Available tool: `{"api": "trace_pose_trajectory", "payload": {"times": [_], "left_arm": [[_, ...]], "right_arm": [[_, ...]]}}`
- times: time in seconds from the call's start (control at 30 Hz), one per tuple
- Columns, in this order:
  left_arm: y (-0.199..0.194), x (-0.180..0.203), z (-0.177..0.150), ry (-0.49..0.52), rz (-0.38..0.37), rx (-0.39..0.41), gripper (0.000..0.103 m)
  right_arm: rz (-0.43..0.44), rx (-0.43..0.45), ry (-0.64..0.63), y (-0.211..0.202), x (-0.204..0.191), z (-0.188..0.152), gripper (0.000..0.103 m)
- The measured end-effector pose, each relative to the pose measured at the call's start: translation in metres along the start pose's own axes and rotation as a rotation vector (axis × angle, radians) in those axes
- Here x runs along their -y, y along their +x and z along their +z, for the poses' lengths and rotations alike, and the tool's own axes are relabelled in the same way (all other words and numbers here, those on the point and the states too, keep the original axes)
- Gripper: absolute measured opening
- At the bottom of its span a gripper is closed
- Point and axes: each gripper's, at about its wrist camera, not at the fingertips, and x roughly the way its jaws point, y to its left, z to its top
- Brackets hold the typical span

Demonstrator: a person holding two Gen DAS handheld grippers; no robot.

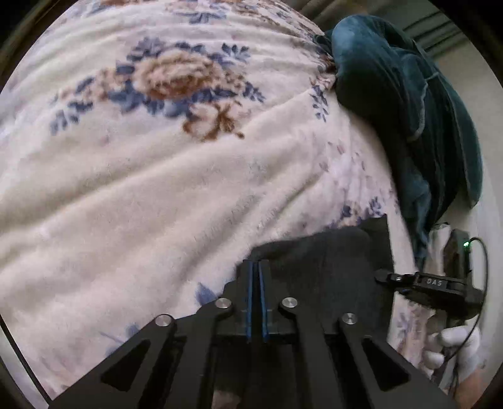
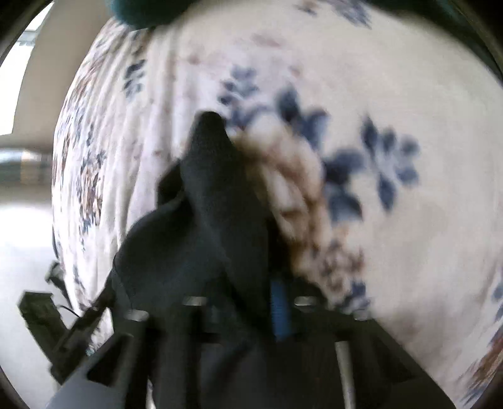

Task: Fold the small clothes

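Note:
A small black garment (image 1: 330, 261) lies on a white floral blanket (image 1: 157, 188). My left gripper (image 1: 257, 267) has its blue pads pressed together at the garment's left edge; whether cloth is pinched between them is unclear. The right gripper (image 1: 386, 278) shows at the garment's right side, held by a white-gloved hand (image 1: 452, 346). In the right wrist view the black garment (image 2: 204, 220) drapes over my right gripper (image 2: 251, 299) and hangs lifted above the blanket (image 2: 377, 94). One blue pad (image 2: 279, 311) shows beside the cloth. This view is blurred.
A dark teal fleece blanket (image 1: 408, 110) is bunched at the blanket's far right and shows at the top of the right wrist view (image 2: 141, 12). The bed's edge and a pale floor (image 2: 25, 236) lie to the left in that view.

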Motion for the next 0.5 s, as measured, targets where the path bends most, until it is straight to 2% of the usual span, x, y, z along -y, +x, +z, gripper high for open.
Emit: {"api": "trace_pose_trajectory", "payload": {"times": [0.1, 0.13, 0.2, 0.23, 0.27, 0.3, 0.33, 0.37, 0.4, 0.43, 0.47, 0.5], "left_arm": [[0.004, -0.01, 0.013, -0.011, 0.073, 0.0, 0.0], [0.004, -0.014, 0.017, -0.027, 0.06, -0.007, 0.0], [0.0, -0.021, 0.024, -0.083, -0.029, -0.028, 0.002], [-0.005, -0.02, 0.027, -0.087, -0.065, -0.03, 0.008], [-0.006, -0.018, 0.028, -0.081, -0.084, -0.034, 0.017], [-0.005, -0.014, 0.029, -0.066, -0.108, -0.047, 0.045], [0.0, -0.011, 0.029, -0.051, -0.12, -0.066, 0.062], [0.007, -0.008, 0.029, -0.038, -0.122, -0.093, 0.062], [0.016, -0.005, 0.028, -0.026, -0.109, -0.129, 0.061], [0.025, 0.0, 0.025, -0.003, -0.083, -0.153, 0.045], [0.031, 0.008, 0.021, 0.042, -0.04, -0.15, 0.02], [0.033, 0.017, 0.018, 0.091, -0.001, -0.141, 0.007]], "right_arm": [[-0.094, 0.016, -0.019, 0.004, -0.006, 0.008, 0.015], [-0.1, 0.003, 0.003, 0.008, -0.004, 0.011, 0.016], [-0.076, -0.025, 0.043, 0.008, -0.001, 0.014, 0.019], [-0.058, -0.023, 0.049, 0.005, 0.0, 0.016, 0.022], [-0.052, -0.017, 0.046, 0.003, 0.0, 0.018, 0.034], [-0.044, 0.006, 0.04, -0.002, -0.001, 0.02, 0.041], [-0.038, 0.029, 0.037, -0.004, -0.002, 0.025, 0.053], [-0.042, 0.038, 0.037, -0.006, -0.001, 0.027, 0.059], [-0.045, 0.041, 0.039, -0.003, -0.002, 0.034, 0.059], [-0.036, 0.032, 0.035, 0.001, -0.003, 0.039, 0.059], [-0.016, 0.012, 0.022, 0.01, -0.006, 0.043, 0.059], [-0.003, -0.019, 0.003, 0.019, -0.008, 0.046, 0.059]]}}
